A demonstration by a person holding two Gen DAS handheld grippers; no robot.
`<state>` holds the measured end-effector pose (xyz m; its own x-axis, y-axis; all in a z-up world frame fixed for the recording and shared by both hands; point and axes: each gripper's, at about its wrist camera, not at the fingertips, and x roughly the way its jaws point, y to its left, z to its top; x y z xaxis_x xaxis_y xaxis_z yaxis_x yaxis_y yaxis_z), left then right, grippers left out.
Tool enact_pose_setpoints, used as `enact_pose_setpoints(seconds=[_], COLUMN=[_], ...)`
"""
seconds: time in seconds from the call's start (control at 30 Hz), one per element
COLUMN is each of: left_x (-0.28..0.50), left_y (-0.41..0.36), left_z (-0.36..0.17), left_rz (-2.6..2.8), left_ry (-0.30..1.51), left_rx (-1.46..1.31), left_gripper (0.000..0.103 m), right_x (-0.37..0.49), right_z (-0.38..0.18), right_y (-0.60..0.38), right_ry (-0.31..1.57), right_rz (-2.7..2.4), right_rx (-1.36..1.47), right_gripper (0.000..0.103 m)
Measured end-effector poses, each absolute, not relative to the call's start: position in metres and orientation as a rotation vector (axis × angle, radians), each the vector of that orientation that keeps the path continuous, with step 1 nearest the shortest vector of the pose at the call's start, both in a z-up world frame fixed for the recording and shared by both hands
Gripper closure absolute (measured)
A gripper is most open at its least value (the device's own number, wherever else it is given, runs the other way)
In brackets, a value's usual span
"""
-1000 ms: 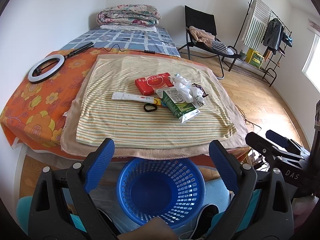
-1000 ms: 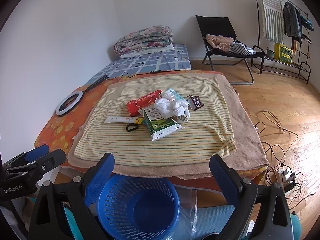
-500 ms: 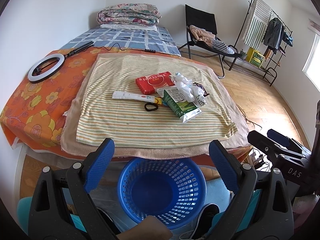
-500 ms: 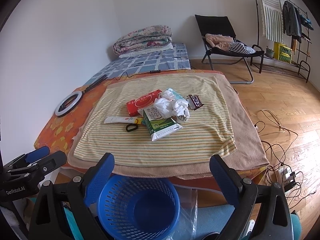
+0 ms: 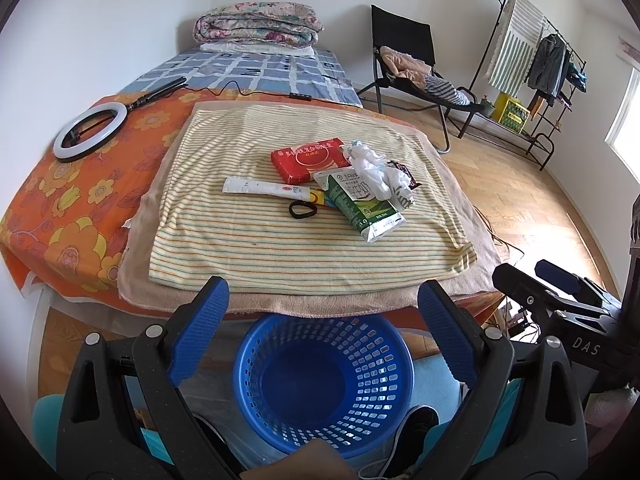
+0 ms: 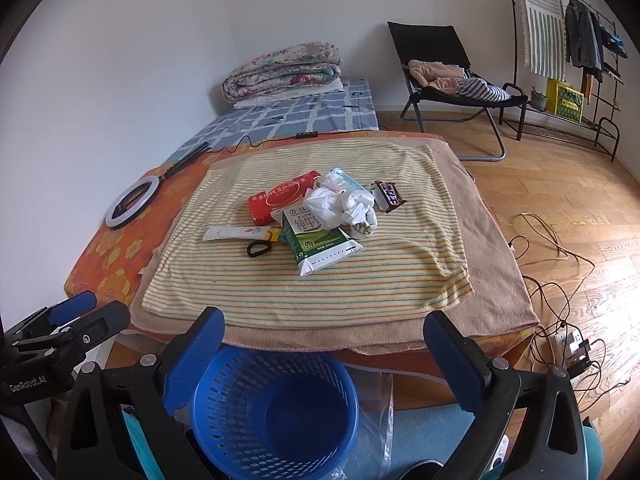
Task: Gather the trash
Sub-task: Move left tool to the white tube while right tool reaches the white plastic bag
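A pile lies mid-table on a striped towel: a green milk carton, crumpled white paper, a red tissue pack, a white tube, a black ring and a dark candy wrapper. An empty blue basket stands on the floor below the table's near edge. My left gripper and right gripper are open and empty, held above the basket, short of the table.
A ring light lies on the orange cloth at the left. Behind are a bed with folded quilts, a black chair and a clothes rack. Cables trail on the wood floor at the right.
Both grippers have drifted very slightly; the pile and the basket stay where they were.
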<state>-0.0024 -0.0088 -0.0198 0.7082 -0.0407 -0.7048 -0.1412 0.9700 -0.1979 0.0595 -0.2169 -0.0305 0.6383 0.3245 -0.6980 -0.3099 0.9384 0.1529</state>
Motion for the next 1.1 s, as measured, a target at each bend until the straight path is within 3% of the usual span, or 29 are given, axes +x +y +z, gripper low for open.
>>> enact_pose_setpoints(seconds=[0.63,1.1], left_x=[-0.018,0.065], left_y=[-0.005,0.030], left_z=[-0.054,-0.043], left_rz=[0.094,0.052], left_ry=[0.798,0.840], left_rx=[-0.252,-0.266], left_gripper=[0.006,0.006], right_x=[0.088,0.138], right_z=[-0.067,-0.061], right_y=[-0.227,-0.232], right_ry=[0.954,0.850], right_rz=[0.394,0.400], right_rx=[0.125,0.094], right_gripper=[0.000,0.003])
